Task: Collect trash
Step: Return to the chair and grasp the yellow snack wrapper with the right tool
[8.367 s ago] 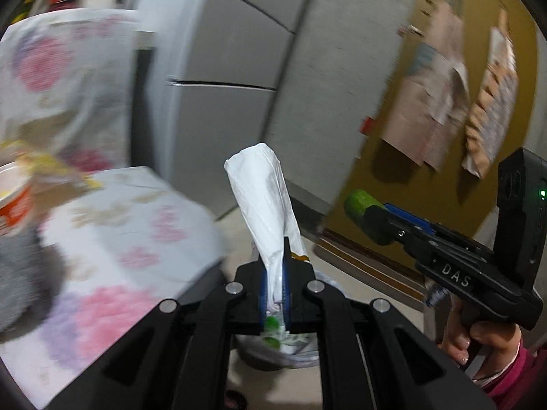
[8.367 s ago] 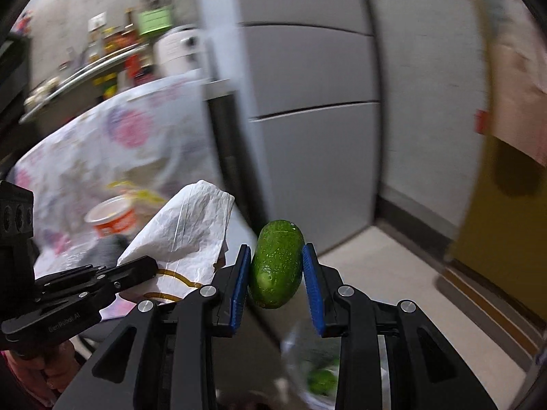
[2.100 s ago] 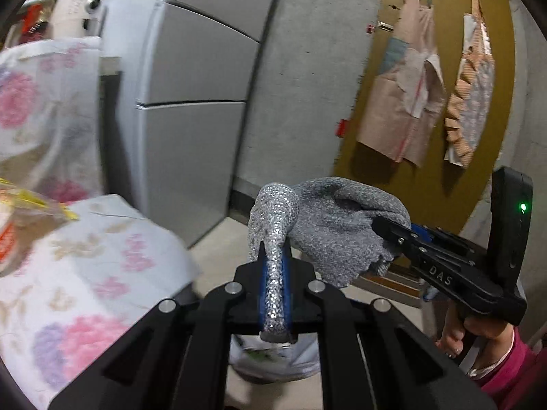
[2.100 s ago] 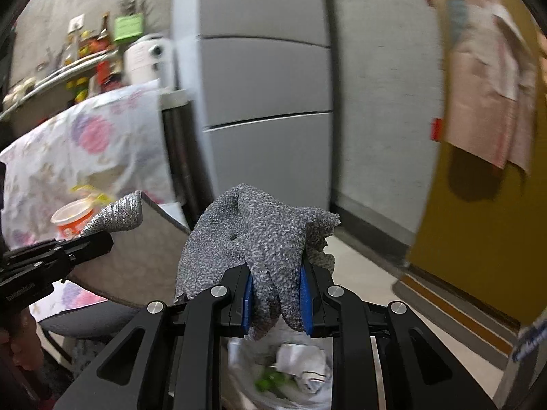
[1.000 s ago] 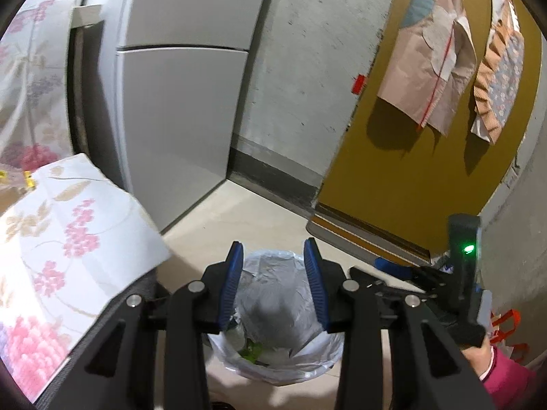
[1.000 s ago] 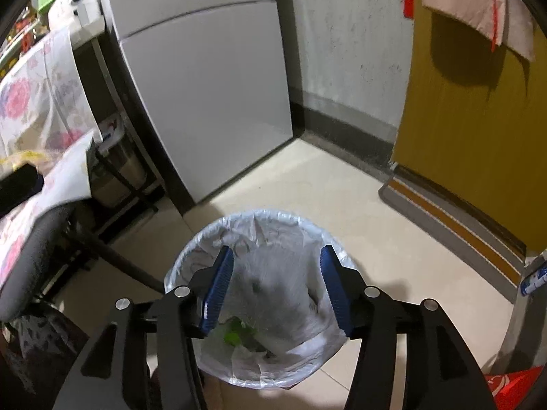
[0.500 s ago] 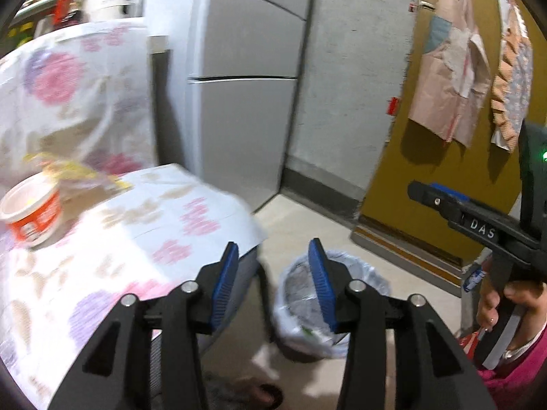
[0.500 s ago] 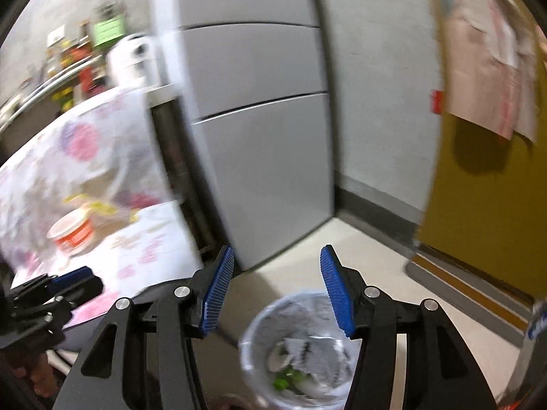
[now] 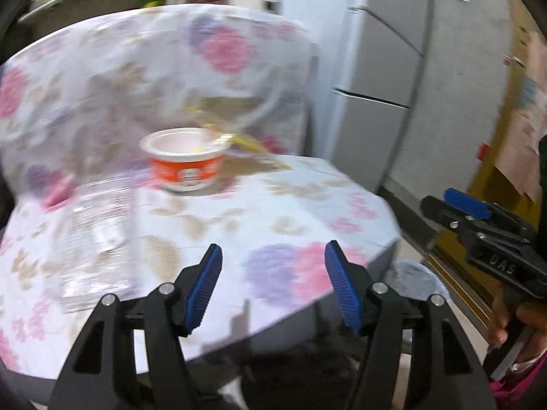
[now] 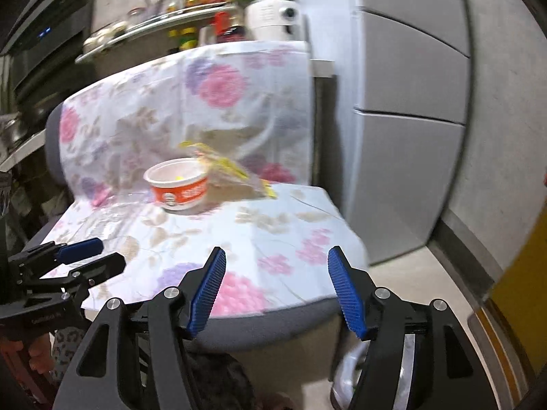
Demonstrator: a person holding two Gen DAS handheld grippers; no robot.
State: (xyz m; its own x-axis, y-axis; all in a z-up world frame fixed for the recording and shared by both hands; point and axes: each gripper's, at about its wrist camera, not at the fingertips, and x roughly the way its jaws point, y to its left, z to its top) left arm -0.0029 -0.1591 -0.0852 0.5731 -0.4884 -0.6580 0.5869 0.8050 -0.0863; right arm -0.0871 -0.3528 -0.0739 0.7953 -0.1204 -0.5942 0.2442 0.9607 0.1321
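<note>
An orange-and-white noodle cup (image 9: 184, 160) (image 10: 178, 184) stands on a chair draped in a flowered cloth (image 9: 290, 212) (image 10: 266, 235). A crumpled yellow-printed clear wrapper (image 9: 239, 140) (image 10: 225, 167) lies just behind the cup. A flat clear plastic sheet (image 9: 99, 235) (image 10: 102, 222) rests on the seat to the left. My left gripper (image 9: 273, 287) hovers over the seat's front edge, jaws opening, nothing between them. My right gripper (image 10: 277, 287) does likewise, jaws opening and empty. The lined trash bin (image 9: 413, 276) (image 10: 352, 372) stands on the floor at lower right, mostly hidden.
A grey refrigerator (image 9: 376, 95) (image 10: 410, 102) stands right of the chair, with a concrete wall and yellow door (image 10: 519, 290) beyond. A shelf of bottles and a white appliance (image 10: 273, 17) sit behind the chair. A person's hand (image 9: 512, 321) holds the right gripper.
Both grippers dropped the grey glove into the bin, then swung up and left from the bin to the chair. Their jaws stand wider apart than before.
</note>
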